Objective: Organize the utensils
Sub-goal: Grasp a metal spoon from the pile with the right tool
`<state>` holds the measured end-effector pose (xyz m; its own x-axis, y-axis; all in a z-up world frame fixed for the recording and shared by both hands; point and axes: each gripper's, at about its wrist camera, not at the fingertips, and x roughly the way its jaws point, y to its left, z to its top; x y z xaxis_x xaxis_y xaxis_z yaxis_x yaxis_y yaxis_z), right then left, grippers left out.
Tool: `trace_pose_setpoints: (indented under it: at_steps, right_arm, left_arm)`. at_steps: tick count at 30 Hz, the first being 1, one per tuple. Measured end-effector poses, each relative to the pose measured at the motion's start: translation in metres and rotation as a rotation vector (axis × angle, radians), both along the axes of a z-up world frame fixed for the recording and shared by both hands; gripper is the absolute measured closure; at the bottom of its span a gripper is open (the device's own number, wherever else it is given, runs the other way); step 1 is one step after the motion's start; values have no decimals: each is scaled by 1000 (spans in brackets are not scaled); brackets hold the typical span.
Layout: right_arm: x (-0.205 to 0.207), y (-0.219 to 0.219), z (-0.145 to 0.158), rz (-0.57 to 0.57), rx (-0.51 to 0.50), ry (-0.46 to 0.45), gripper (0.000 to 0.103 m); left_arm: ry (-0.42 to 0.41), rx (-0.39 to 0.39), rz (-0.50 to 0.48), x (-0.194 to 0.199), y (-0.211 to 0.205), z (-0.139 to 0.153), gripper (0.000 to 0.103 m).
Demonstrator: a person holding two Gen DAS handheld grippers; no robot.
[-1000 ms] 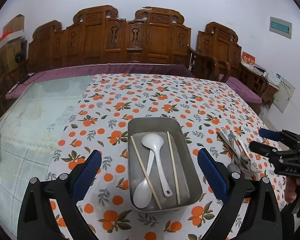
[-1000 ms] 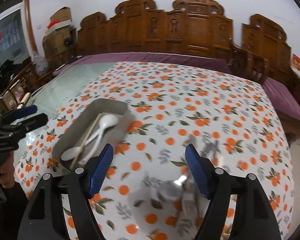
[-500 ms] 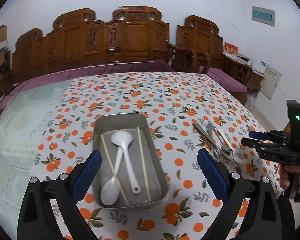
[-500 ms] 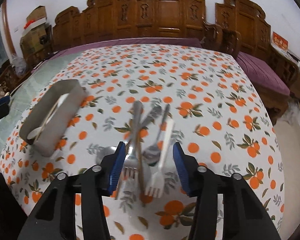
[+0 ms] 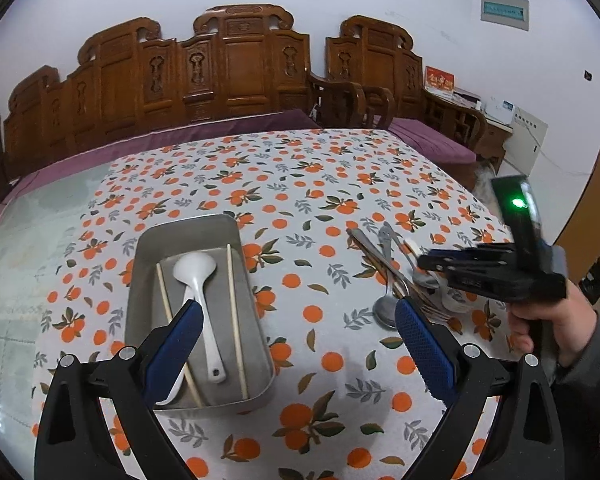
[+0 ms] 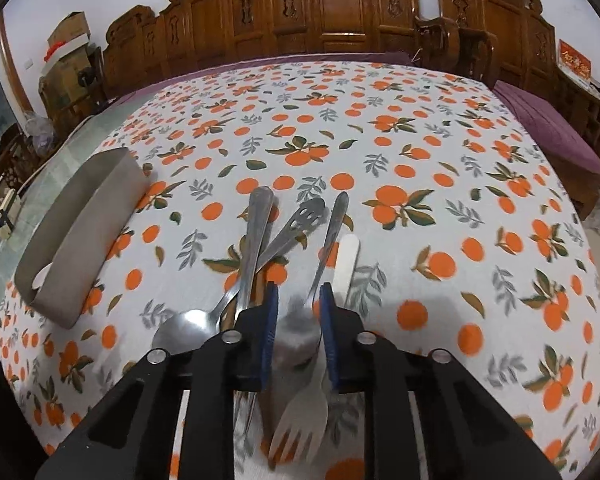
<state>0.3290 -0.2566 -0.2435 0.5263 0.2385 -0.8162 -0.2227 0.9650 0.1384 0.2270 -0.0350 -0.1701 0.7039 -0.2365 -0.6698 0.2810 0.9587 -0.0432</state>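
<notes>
1. Since a second ago the right hand-held gripper (image 6: 298,332) has dropped onto the loose cutlery, and its jaws have just been closing, from wide to a narrow gap.
2. Between its blue pads (image 6: 269,332) lies a small spoon (image 6: 296,338), bowl nearest the camera, handle running away. Whether the pads press it I cannot tell; the bowl is blurred.
3. A pale fork (image 6: 300,420) lies under the gripper, tines toward the camera, handle passing beneath the right finger.
4. Just left, a larger spoon (image 6: 188,326) rests on the surface (image 6: 440,208); two more steel handles cross it, one slotted.
5. The left hand-held gripper (image 5: 296,344) hangs released, holding nothing, jaws wide, above the cloth beside the tray (image 5: 188,236).
6. The tray is well to the left of the cutlery. It holds a white ladle (image 5: 198,280), two chopsticks (image 5: 236,320) and a second white spoon mostly hidden by the left finger.
7. A hand (image 5: 548,328) grips the right tool.
8. Carved wooden chairs (image 5: 236,64) line the far edge.
</notes>
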Motion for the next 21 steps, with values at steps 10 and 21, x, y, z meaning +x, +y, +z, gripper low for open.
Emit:
trace_pose_setpoints:
  at_steps: [10,21]
  right_arm:
    - [20,14,-16,15,-92,45,83]
    - [-4,13,-14,46,-98,70,77]
  left_arm:
    - [7,26,-14,-3,-17,-6,10]
    - [4,48,-22,-8,-29,-9,10]
